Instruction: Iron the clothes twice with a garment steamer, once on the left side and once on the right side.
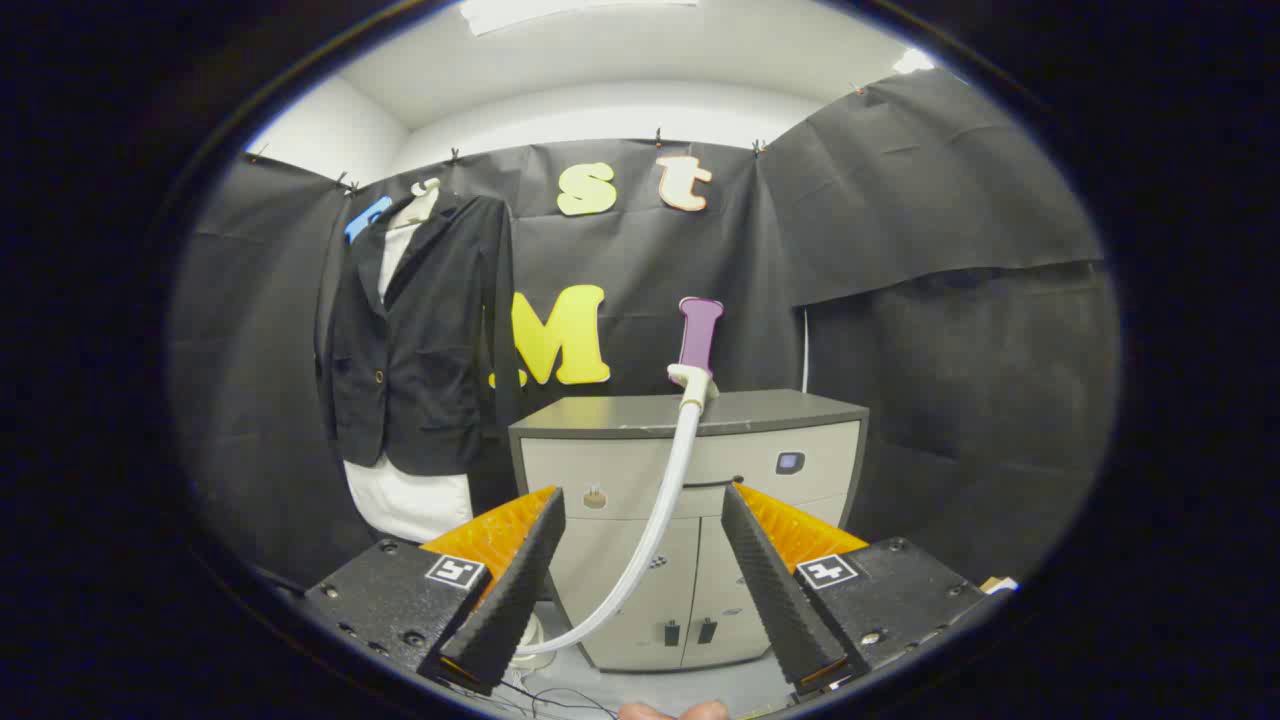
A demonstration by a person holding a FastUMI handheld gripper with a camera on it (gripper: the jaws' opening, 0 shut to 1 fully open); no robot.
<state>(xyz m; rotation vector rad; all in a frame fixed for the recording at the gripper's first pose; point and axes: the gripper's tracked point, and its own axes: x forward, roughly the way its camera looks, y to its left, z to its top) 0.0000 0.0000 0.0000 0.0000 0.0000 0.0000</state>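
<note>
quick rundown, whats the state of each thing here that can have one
gripper: open, fingers spread wide, holding nothing
purple-handled garment steamer head: upright on the cabinet top, beyond the fingers, not gripped
white steamer hose: hanging from the head, curving down between the fingers
black blazer over a white garment: hanging on a form beside the cabinet, buttoned
grey-topped beige cabinet: drawer and doors closed

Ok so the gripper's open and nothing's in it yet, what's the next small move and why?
Probably ease the gripper forward and up toward the steamer's purple handle, which stands upright on the grey cabinet, well beyond the open fingers. Nothing is held yet, and the black jacket hanging beside the cabinet can't be steamed until that handle is gripped.
</note>
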